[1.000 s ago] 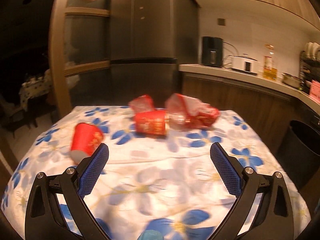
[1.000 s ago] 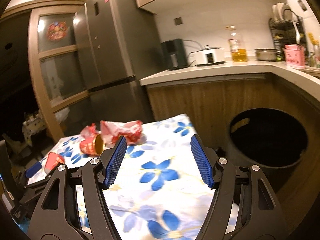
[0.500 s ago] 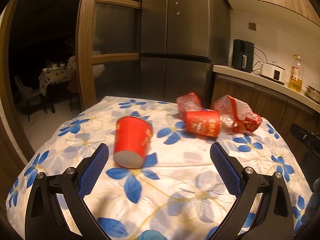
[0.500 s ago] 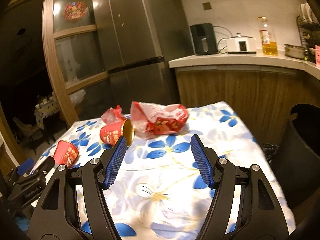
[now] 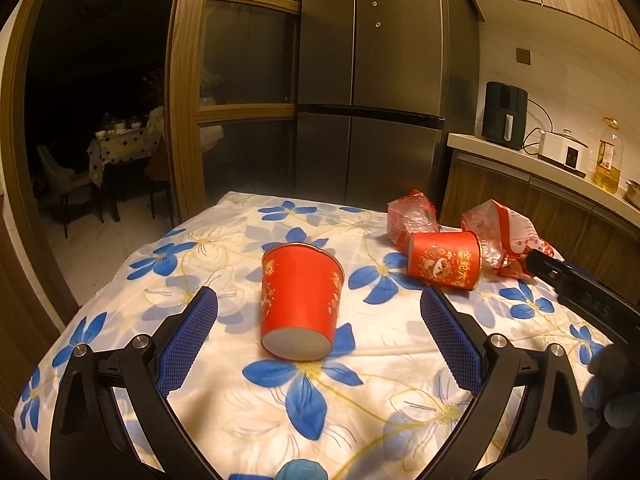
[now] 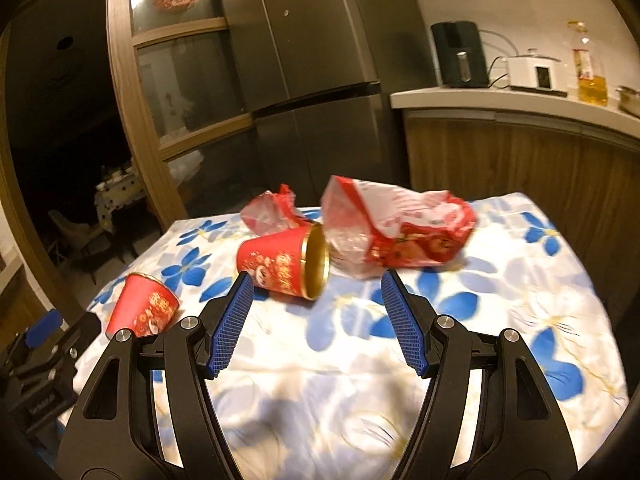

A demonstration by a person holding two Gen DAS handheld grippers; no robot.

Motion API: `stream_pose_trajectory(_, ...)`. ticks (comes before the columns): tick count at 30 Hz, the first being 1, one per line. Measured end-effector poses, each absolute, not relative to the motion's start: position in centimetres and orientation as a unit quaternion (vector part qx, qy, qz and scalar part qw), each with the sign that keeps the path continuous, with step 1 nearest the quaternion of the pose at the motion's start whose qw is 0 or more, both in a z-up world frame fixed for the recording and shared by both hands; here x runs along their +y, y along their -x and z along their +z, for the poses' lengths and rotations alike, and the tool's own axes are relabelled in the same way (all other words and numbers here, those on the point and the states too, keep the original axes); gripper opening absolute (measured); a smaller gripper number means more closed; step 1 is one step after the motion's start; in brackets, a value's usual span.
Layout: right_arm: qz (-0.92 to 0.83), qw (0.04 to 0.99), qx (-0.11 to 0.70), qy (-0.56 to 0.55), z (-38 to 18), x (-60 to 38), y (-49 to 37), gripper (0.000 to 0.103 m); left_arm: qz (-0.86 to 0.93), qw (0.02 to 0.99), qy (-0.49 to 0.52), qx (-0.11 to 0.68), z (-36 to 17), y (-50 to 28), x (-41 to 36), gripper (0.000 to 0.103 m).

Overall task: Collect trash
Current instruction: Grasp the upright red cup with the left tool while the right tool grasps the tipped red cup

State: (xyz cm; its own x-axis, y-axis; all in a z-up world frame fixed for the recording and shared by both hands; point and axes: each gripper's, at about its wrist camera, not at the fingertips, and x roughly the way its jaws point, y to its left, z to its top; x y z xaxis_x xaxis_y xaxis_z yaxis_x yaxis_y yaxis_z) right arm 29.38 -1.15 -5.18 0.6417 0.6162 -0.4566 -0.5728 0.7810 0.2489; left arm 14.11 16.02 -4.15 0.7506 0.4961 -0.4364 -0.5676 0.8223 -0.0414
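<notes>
Warm orange indoor light, pretty dim overall, dark room (image 5: pixel 92 92) at left is nearly black. Heavy fisheye bend + black vignette at corners. Right wrist pic has motion blur on the tablecloth (image 6: pixel 500 304); left wrist pic is sharper. Glare on the fridge (image 5: pixel 372 80).

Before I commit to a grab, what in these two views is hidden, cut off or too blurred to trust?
- Trash bin: in neither view, so its place is unknown.
- Small crumpled wrapper: lower part hidden behind the lying cup, right wrist view.
- Large wrapper: right end covered by the right gripper, left wrist view.
- Near cup: only its base faces the left wrist camera; inside unseen.
- Tablecloth: motion-blurred, right wrist view.
</notes>
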Motion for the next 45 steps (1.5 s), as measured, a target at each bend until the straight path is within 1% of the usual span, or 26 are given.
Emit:
stream_pose_trajectory(4,0.344,0.895,0.281,-0.043,-5.9,0.8,-31.0,0.065,0.286,0.93,0.089,0.212,-4.5,-14.7,16.9,0.097)
stream_pose_trajectory(7,0.351,0.887,0.297,-0.045,-6.7,1.9,-32.3,0.064,0.286,0.929,0.093,0.215,-4.7,-15.1,17.6,0.097)
stream_pose_trajectory(10,0.353,0.881,0.312,-0.046,-7.6,2.8,-33.4,0.059,0.284,0.928,0.102,0.219,-4.9,-15.5,18.2,0.097)
stream_pose_trajectory(15,0.375,0.863,0.335,-0.058,-8.4,4.0,-34.9,0.048,0.279,0.926,0.114,0.228,-5.2,-16.0,19.1,0.097)
stream_pose_trajectory(19,0.392,0.853,0.34,-0.062,-8.6,4.6,-35.2,0.041,0.276,0.925,0.115,0.234,-5.4,-16.6,19.4,0.097)
stream_pose_trajectory(21,0.399,0.848,0.344,-0.058,-8.7,5.0,-35.2,0.035,0.271,0.925,0.115,0.24,-5.5,-17.0,19.5,0.097)
stream_pose_trajectory(27,0.413,0.843,0.34,-0.055,-8.6,5.1,-34.9,0.022,0.265,0.921,0.12,0.26,-6.0,-18.0,20.4,0.097)
stream_pose_trajectory(31,0.422,0.842,0.334,-0.047,-8.4,5.3,-34.6,0.018,0.263,0.911,0.142,0.285,-6.9,-18.7,21.4,0.097)
stream_pose_trajectory(35,0.427,0.843,0.325,-0.036,-8.1,5.5,-34.0,0.004,0.265,0.907,0.146,0.294,-7.4,-18.9,21.5,0.097)
stream_pose_trajectory(41,0.429,0.848,0.31,-0.037,-7.6,5.0,-33.2,0.003,0.266,0.903,0.152,0.301,-7.7,-19.0,21.7,0.096)
stream_pose_trajectory(45,0.435,0.849,0.297,-0.042,-6.9,3.9,-31.9,0.003,0.266,0.9,0.157,0.309,-8.0,-19.2,22.1,0.092)
